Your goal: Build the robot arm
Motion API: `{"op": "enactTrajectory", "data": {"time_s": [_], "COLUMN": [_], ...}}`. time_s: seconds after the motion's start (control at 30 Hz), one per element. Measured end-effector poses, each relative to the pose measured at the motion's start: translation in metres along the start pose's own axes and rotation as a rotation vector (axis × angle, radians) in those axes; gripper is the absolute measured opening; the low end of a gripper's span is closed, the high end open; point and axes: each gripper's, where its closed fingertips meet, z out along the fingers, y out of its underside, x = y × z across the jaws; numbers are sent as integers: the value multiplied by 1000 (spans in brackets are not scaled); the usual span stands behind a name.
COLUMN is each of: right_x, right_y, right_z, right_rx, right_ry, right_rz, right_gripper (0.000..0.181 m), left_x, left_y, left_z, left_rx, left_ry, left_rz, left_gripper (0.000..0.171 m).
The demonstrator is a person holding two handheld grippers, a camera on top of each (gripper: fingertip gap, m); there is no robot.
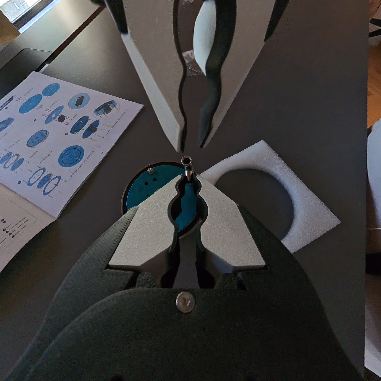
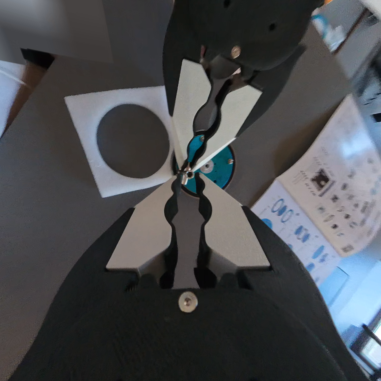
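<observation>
One screw (image 1: pixel 150 170) already stands in the blue disc (image 1: pixel 148 189); the left gripper (image 1: pixel 189 175) pinches a second screw (image 1: pixel 186 165) above it, facing the right gripper (image 1: pixel 191 147), jaws slightly apart.

screw (image 1: pixel 187 168): shiny metal
disc (image 1: pixel 144 189): matt blue, smooth
foam sheet (image 1: pixel 309 195): white, grainy
booklet (image 1: pixel 61 132): smooth printed paper
table (image 1: pixel 299 92): matt grey
left gripper (image 1: pixel 189 177): rough black plastic

Your left gripper (image 1: pixel 189 177) and right gripper (image 1: pixel 191 149) meet tip to tip over the blue disc (image 1: pixel 144 187), leaving only a narrow gap. The white foam frame (image 1: pixel 288 165) lies just beside the disc on one side, the open booklet (image 1: pixel 61 132) near on the other. Beyond both, you have bare dark table (image 1: pixel 299 82).
</observation>
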Motion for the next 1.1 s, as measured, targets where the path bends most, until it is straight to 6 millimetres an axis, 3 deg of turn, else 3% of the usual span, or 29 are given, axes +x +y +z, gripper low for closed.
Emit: {"op": "enactTrajectory", "data": {"time_s": [0.13, 0.23, 0.37, 0.53, 0.6, 0.77, 0.87, 0.97, 1.1], "right_x": [0, -2, 0, -2, -11, -3, 4, 1, -2], "right_y": [16, 15, 12, 9, 7, 6, 5, 3, 7], "right_z": [12, 18, 21, 21, 22, 12, 2, 7, 18], "right_rx": [5, 146, 249, 251, 229, 145, 91, 26, -47], "right_ry": [-68, -78, 6, 63, 22, 74, 107, 60, -30], "right_rz": [133, 289, 358, 462, 472, 255, 89, -28, -25], "right_gripper": [11, 9, 0, 0, 0, 1, 21, 20, 14], "left_x": [0, 0, -1, -1, -1, -1, 0, 1, 1], "left_y": [0, 0, 1, 3, 2, 2, 2, 0, 0], "left_z": [0, 0, 0, -1, 0, 0, 1, 2, 3], "left_rx": [-4, -2, -5, -5, -7, -19, -13, -7, -1], "left_ry": [-6, -3, 7, 20, 12, 20, 27, 32, 37], "left_rz": [15, 17, 12, 12, 25, 41, 40, 49, 49], "left_gripper": [6, 6, 6, 6, 6, 6, 6, 6, 6]}}
